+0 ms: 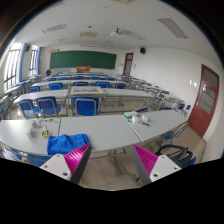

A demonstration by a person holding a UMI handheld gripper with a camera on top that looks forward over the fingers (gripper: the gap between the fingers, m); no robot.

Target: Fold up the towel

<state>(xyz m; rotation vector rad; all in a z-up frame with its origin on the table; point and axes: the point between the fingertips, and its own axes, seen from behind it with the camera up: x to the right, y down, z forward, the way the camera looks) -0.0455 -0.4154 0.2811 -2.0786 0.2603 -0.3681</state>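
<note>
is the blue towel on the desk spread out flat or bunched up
Bunched up. The blue towel lies in a rumpled heap on the desk, just beyond the open claw, which holds nothing.

Rows of white desks with blue chairs fill a classroom; a green chalkboard on the far wall, windows along one side, a brown door opposite

Your towel is blue and lies crumpled in a loose heap, not folded, on the near edge of the grey table, just ahead of the claw's left finger and partly hidden behind that finger's tip
</note>
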